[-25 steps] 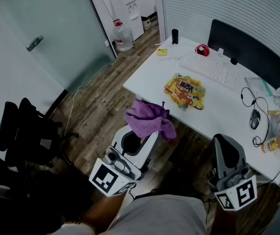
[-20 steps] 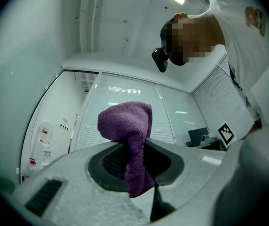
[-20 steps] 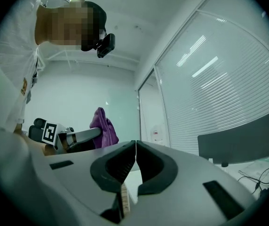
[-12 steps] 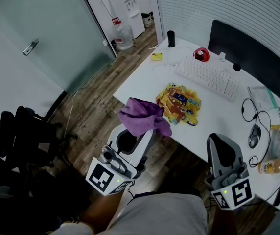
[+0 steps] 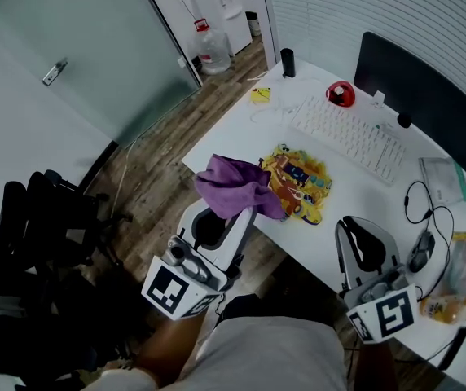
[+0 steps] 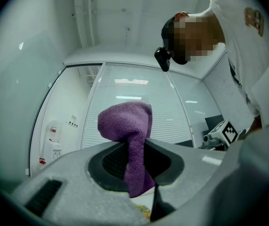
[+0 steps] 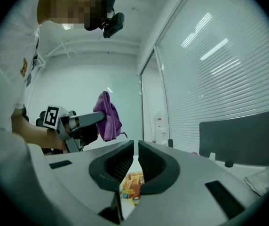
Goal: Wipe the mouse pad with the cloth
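Cloth (image 5: 235, 187), clenched in the left gripper (image 6: 135, 164), has come nearer the mouse pad (image 5: 302, 182); right gripper (image 7: 136, 161) is closed, empty; wiping can start soon.

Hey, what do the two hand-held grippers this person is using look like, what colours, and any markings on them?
The left hand-held gripper and the right hand-held gripper look alike: pale grey moulded shells with curved jaws lined in black ribbed pads. Each carries a white cube at the back, printed with black square markers. The person wears a light shirt.
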`<state>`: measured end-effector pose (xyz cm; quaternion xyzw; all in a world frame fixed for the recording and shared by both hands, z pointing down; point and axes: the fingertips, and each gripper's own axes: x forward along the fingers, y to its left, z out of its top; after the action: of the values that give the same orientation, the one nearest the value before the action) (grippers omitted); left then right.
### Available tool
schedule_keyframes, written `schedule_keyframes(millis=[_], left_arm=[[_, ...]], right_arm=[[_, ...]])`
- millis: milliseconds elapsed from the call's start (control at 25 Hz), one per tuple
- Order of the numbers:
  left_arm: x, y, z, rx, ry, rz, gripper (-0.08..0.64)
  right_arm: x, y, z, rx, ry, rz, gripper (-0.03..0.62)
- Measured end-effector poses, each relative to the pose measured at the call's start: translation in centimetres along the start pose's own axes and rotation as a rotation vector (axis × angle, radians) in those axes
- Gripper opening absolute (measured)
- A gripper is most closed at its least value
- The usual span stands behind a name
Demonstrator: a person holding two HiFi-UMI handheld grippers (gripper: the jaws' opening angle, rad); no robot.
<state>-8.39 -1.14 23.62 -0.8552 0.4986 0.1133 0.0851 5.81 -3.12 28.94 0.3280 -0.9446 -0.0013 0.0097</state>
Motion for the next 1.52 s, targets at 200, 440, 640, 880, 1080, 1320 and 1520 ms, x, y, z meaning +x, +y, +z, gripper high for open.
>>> schedule_keyframes(millis=[200, 440, 640, 880, 1080, 1320, 1520], left_arm=[[1.8, 0.5, -0.6, 0.011, 0.031, 0.008, 0.083], [4.0, 1.4, -2.9, 0.016, 0.140, -0.028, 0.083], [5.7, 2.4, -5.0, 0.016, 0.215, -0.085, 0.083], [7.7, 3.8, -7.5, 0.024, 0.305, -0.171, 0.083], [8.5, 4.4, -10.1, 0.043, 0.421, -0.274, 0.083], [9.1, 5.3, -12.0, 0.096, 0.451, -0.415, 0.083], [9.3, 5.8, -13.3, 0.117, 0.486, -0.495, 0.083]], right_arm=[[0.8, -1.6, -1.4, 0.029, 0.053, -0.004, 0.014], [1.6, -3.1, -3.1, 0.063, 0.105, -0.045, 0.038], [2.4, -3.8, -4.5, 0.070, 0.161, -0.091, 0.118], [3.8, -4.2, -6.9, 0.081, 0.255, -0.141, 0.155], [4.7, -4.6, -9.7, 0.105, 0.358, -0.201, 0.192], [5.5, -4.3, -12.6, 0.122, 0.479, -0.258, 0.214], [5.9, -4.4, -14.8, 0.122, 0.562, -0.302, 0.236]])
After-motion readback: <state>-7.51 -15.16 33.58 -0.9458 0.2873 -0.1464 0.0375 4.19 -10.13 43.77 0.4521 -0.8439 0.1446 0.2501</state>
